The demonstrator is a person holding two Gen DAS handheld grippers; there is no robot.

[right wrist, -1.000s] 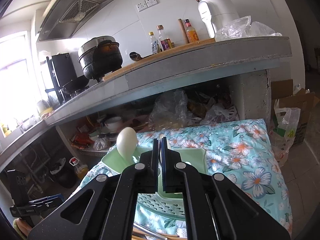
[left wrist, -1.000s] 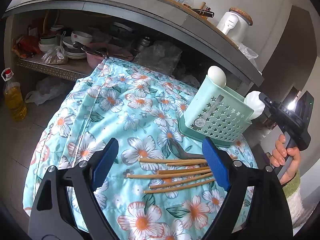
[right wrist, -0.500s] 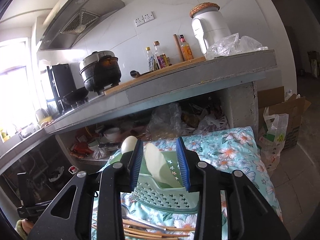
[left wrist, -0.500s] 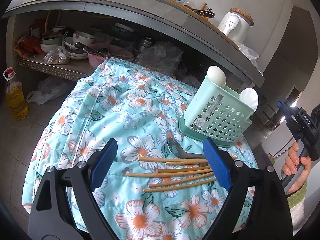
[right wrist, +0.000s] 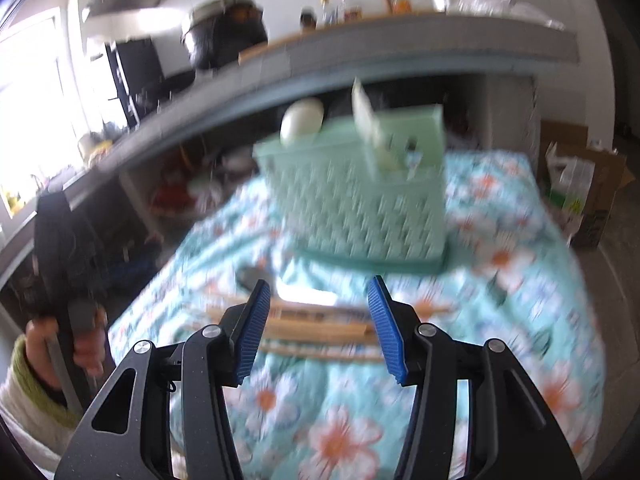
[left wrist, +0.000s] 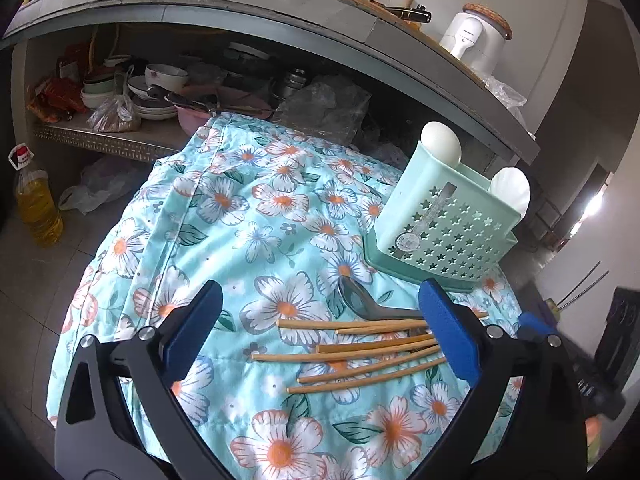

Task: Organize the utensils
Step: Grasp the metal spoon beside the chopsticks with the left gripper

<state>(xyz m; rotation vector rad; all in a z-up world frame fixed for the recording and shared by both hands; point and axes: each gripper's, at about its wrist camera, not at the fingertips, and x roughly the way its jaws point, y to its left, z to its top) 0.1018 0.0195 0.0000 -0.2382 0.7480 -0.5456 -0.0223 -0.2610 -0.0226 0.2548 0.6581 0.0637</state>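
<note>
left gripper jaws wide apart, empty. right gripper jaws just opening, nothing between — view blurred. chopsticks lie on the floral cloth, probably near the green caddy.

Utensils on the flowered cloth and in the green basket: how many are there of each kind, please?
Wooden chopsticks, on the cloth: 6
Dark spoon, on the cloth: 1
White spoons, standing in the basket: 2
Total: 9 utensils
</note>
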